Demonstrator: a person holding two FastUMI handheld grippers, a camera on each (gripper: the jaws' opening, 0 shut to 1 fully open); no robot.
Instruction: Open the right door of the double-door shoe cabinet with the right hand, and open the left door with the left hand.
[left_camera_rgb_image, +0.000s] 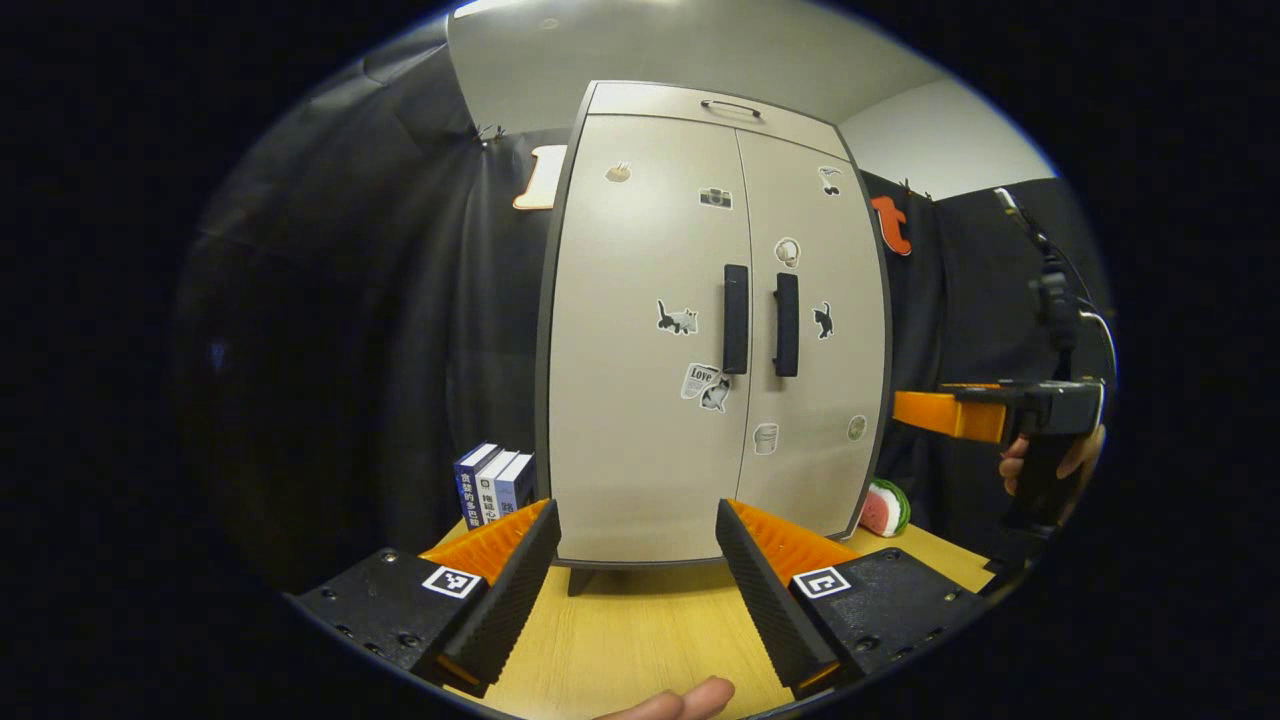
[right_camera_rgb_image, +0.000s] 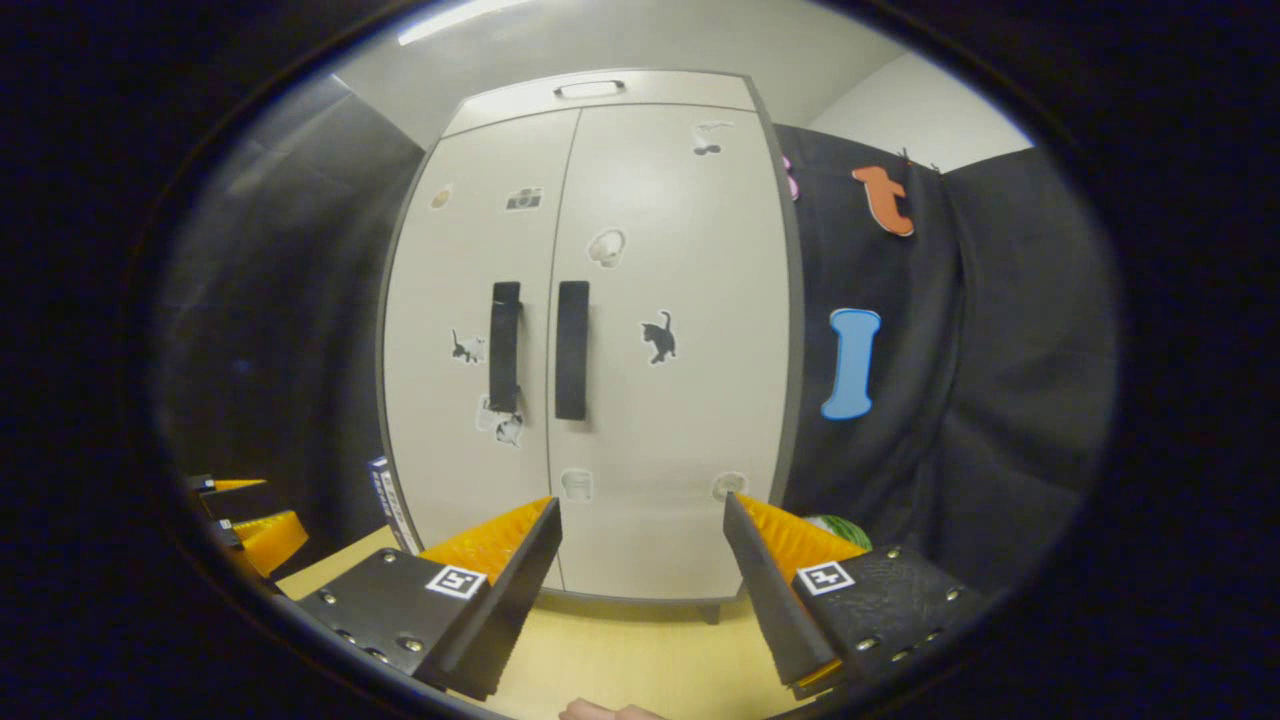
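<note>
Watermelon slice (right_camera_rgb_image: 838, 528) mostly behind finger; stickers (right_camera_rgb_image: 729, 485) perhaps too blurred.

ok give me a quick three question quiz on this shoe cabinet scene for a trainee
1. True or false: both doors of the shoe cabinet are shut.
2. Multiple choice: what stands on the table to the left of the cabinet in the left gripper view? A) books B) a kettle C) a shoe
3. Fill in: the left gripper and right gripper are both ____, short of the left door handle and right door handle.

Key
1. True: the two doors meet flush at the middle.
2. A: the books stand upright beside the cabinet.
3. Open: each has its fingers spread with nothing between them.
</note>
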